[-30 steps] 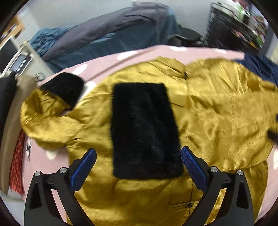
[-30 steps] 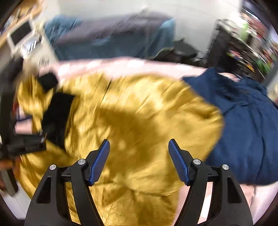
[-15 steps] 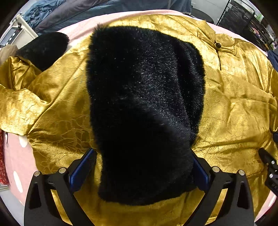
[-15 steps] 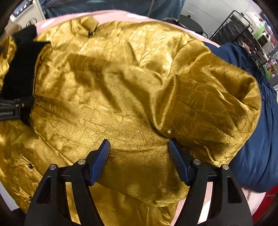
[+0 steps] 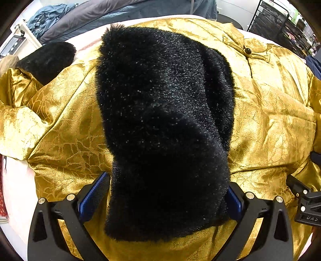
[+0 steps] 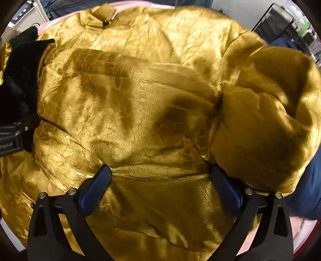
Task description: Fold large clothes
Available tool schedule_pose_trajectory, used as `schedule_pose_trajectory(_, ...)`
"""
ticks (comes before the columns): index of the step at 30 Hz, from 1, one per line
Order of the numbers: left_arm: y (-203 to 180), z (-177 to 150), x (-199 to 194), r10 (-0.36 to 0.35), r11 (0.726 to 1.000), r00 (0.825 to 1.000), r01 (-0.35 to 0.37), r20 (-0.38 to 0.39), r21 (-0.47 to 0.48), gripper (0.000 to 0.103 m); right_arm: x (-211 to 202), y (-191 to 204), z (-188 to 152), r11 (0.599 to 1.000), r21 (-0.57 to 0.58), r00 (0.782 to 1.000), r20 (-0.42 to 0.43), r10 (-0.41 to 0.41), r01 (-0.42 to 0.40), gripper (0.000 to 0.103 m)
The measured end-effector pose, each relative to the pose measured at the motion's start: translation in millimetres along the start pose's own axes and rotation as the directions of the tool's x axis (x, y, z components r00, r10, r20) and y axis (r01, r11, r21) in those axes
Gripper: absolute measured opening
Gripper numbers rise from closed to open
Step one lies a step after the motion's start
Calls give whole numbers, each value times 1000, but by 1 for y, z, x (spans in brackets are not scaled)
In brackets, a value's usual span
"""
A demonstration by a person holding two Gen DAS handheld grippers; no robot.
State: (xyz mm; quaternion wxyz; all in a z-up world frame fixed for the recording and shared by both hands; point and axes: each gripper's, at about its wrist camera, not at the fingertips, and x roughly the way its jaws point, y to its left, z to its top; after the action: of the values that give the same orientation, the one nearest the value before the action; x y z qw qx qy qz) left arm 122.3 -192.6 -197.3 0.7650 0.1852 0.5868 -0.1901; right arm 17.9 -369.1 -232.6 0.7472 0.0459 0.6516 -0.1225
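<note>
Over the gold jacket [image 6: 140, 90], the right gripper [image 6: 160, 186] has just spread wide, holding nothing, collar [image 6: 102, 15] pointing away lengthwise.

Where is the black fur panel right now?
In the left wrist view, the black fur panel lies centred on the shiny gold jacket, its near end between the left tongs.

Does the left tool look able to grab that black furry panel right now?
Probably yes: the left tool stands open astride the black furry panel lying atop the gold satin jacket, with nothing covering it.
</note>
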Motion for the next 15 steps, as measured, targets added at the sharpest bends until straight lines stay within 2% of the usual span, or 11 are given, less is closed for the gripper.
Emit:
schedule_pose_trajectory(8, 15, 2, -16, -7, 1000, 1000, 7, 11, 23, 98, -2, 3, 27, 1000, 22, 996, -88, 6, -4, 98)
schedule_pose_trajectory(12, 22, -6, -54, -9, 999, 996, 5, 90, 38, 97, -40, 7, 17, 998, 47, 999, 14, 47, -47, 98)
schedule_pose_trajectory(15, 42, -11, -81, -9, 999, 988, 3, 156, 40, 97, -46, 17, -3, 992, 34, 992, -28, 125, -124, 98)
